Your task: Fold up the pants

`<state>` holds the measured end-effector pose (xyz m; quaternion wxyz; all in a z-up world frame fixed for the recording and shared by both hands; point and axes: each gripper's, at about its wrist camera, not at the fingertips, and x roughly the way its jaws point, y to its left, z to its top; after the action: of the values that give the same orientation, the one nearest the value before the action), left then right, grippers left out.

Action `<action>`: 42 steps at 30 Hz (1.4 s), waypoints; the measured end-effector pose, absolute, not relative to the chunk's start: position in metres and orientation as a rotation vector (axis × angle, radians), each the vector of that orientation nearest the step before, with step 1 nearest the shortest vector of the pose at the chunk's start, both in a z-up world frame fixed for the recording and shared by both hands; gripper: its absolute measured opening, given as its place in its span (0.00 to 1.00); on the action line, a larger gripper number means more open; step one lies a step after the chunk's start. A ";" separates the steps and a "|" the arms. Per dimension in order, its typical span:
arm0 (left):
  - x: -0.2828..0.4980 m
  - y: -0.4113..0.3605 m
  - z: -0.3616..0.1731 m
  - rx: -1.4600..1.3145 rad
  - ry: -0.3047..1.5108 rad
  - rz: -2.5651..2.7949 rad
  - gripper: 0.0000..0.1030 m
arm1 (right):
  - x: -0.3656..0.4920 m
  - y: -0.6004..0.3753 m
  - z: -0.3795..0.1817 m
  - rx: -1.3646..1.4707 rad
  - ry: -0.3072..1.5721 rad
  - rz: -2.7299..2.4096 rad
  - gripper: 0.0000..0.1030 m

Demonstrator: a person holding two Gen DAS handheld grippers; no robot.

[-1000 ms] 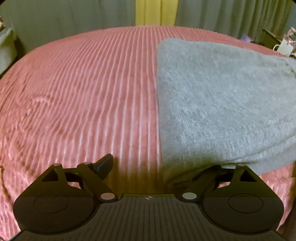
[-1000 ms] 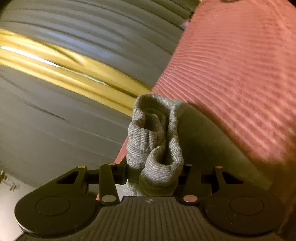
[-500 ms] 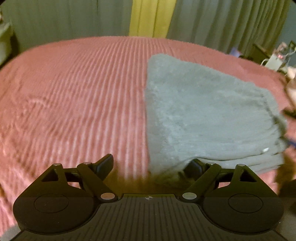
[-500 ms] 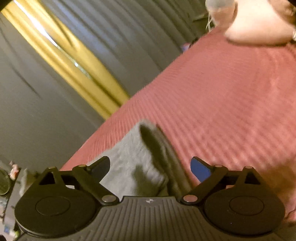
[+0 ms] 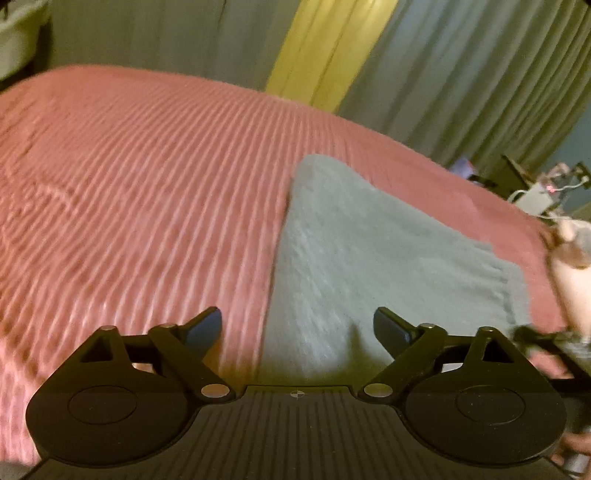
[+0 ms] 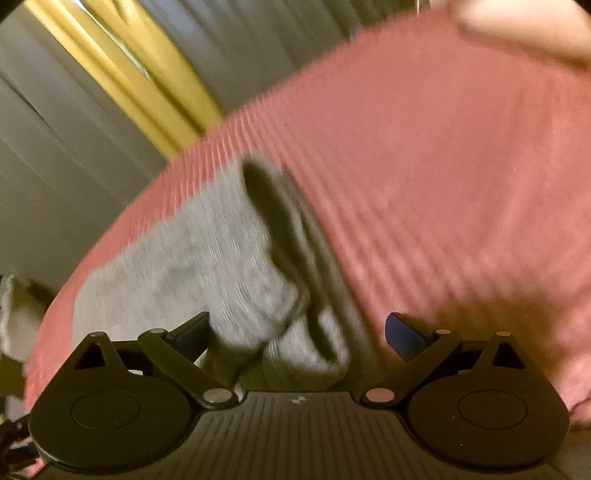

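Grey knit pants [image 5: 369,258] lie folded in a flat stack on the pink ribbed bedspread [image 5: 129,192]. My left gripper [image 5: 297,326] hovers over the stack's near left edge. Its jaws are opening, the cloth lies below the gap, and neither pad presses it. In the right wrist view the pants [image 6: 177,266] end in ribbed cuffs [image 6: 295,343]. These cuffs lie loose between the fingers of my right gripper [image 6: 297,328]. Its jaws are opening wide too, and the right pad stands well apart from the cloth. The picture is blurred.
Grey curtains with a yellow strip [image 5: 325,55] hang behind the bed. Small clutter and cables [image 5: 535,188] sit past the bed's right side. A person's hand [image 5: 576,258] shows at the right edge, and an arm [image 6: 517,29] crosses the right wrist view's top corner.
My right gripper has let go of the bunched cuffs and opened wide; they now rest on the bed. My left gripper rose and rolled, its right finger coming clear of the cloth.
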<state>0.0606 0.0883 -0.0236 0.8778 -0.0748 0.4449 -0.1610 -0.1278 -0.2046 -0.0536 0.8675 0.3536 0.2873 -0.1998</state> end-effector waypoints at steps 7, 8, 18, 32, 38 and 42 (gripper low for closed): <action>0.078 0.095 -0.062 -0.265 1.136 -0.304 0.93 | -0.136 -0.203 -0.046 0.754 0.551 -0.409 0.96; 0.078 0.095 -0.062 -0.260 1.138 -0.305 0.93 | -0.130 -0.202 -0.053 0.757 0.617 -0.405 0.96; 0.071 0.070 -0.056 -0.123 1.104 -0.320 0.94 | -0.117 -0.203 -0.076 0.841 0.760 -0.327 0.96; 0.096 0.075 -0.060 -0.183 1.166 -0.377 0.95 | -0.110 -0.211 -0.082 0.811 0.736 -0.304 0.96; 0.115 0.092 -0.064 -0.345 1.188 -0.403 0.94 | -0.104 -0.221 -0.084 0.841 0.762 -0.274 0.96; 0.130 0.096 -0.073 -0.423 1.203 -0.459 0.90 | -0.097 -0.234 -0.085 0.892 0.768 -0.243 0.96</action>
<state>0.1301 0.0964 -0.0727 0.7792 -0.1955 0.5563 -0.2126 -0.0974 -0.2343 -0.0848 0.8248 0.4195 0.3614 -0.1144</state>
